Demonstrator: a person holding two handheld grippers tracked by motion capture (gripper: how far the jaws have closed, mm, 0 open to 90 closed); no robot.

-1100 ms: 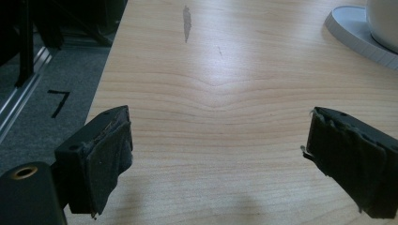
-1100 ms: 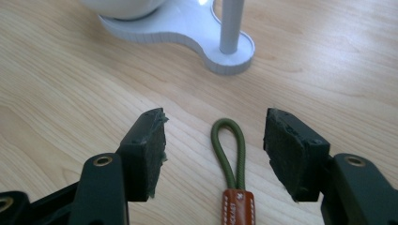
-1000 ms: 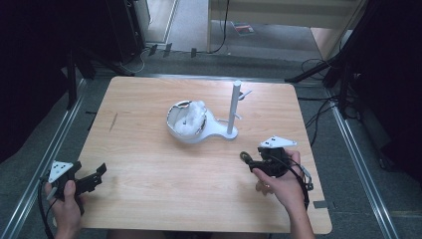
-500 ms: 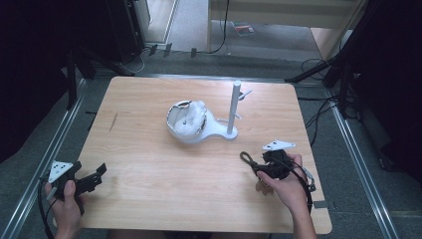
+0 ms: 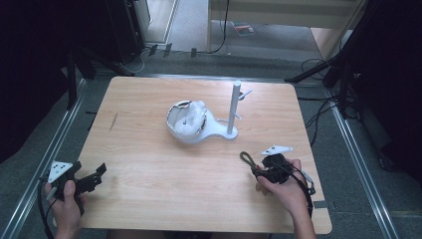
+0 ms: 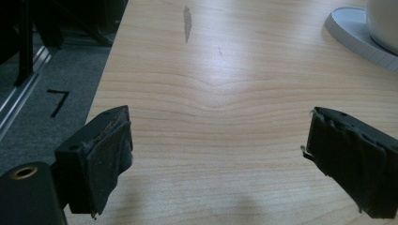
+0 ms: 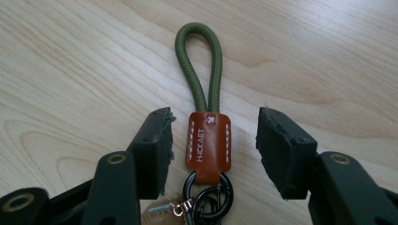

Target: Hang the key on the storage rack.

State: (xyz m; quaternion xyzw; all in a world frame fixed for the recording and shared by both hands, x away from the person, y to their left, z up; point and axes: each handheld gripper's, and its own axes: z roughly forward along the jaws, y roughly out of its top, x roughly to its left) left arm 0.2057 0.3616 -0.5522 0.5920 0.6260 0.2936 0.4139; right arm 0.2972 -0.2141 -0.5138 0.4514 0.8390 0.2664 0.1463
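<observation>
Right gripper [image 7: 213, 140] low, jaws just closing around, not yet touching, key strap [image 7: 208, 140]; left gripper [image 6: 218, 159] wide open, empty, far left of it.

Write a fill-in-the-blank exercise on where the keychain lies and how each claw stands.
1. The keychain has a brown leather tab and a rope loop coloured ____.
2. It lies between the pads of the ____ claw, which have just been closing without touching it.
3. The left claw stands ____, nothing between its pads.
4. The white stand bears an upright ____.

Missing words: green; right; open; post
</observation>
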